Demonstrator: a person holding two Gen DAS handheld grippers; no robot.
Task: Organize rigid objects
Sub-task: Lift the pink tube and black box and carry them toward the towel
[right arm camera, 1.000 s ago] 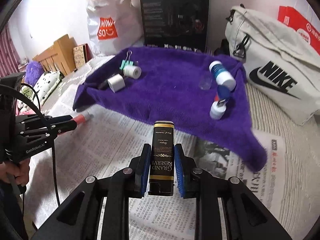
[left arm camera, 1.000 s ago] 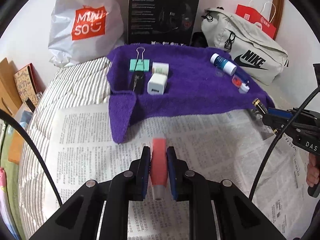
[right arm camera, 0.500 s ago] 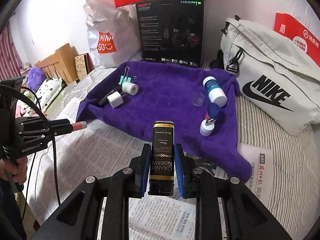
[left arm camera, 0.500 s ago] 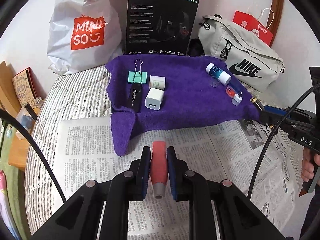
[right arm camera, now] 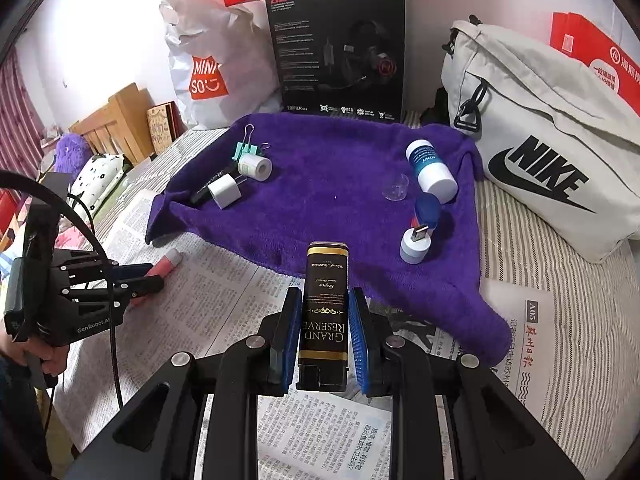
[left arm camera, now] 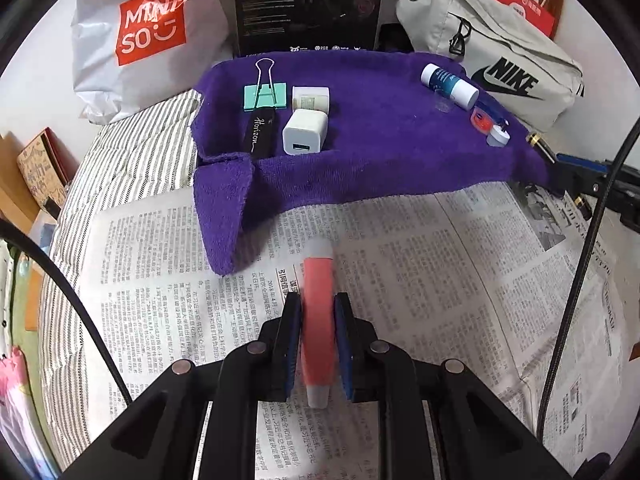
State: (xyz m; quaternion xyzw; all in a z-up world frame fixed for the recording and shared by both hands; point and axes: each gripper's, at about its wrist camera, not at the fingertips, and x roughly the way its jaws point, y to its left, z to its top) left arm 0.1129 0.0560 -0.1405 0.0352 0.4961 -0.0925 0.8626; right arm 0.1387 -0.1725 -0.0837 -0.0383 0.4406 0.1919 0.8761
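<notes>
My left gripper (left arm camera: pixel 318 312) is shut on a pink-red tube (left arm camera: pixel 318 320) with a pale cap, held low over the newspaper (left arm camera: pixel 440 280). It also shows in the right wrist view (right arm camera: pixel 148 276). My right gripper (right arm camera: pixel 324 312) is shut on a black "Grand Reserve" lighter (right arm camera: pixel 325 312), just short of the purple towel (right arm camera: pixel 332 208). On the towel's left lie a teal binder clip (left arm camera: pixel 265 96), a black pen (left arm camera: pixel 260 132), a white charger (left arm camera: pixel 305 138) and a white tape roll (left arm camera: pixel 311 98). On its right lie a blue-white bottle (right arm camera: pixel 430 170), a clear cap (right arm camera: pixel 396 187) and a USB stick (right arm camera: pixel 418 236).
A Miniso bag (right arm camera: pixel 208 68), a black Hecate box (right arm camera: pixel 340 48) and a Nike bag (right arm camera: pixel 552 156) stand behind the towel. A striped sheet (right arm camera: pixel 560 280) lies under everything. Wooden furniture (right arm camera: pixel 116 120) is at the far left.
My left gripper has come down closer to the newspaper and nearer the towel's folded corner, still holding the tube. The right gripper has drawn back slightly with the lighter.
</notes>
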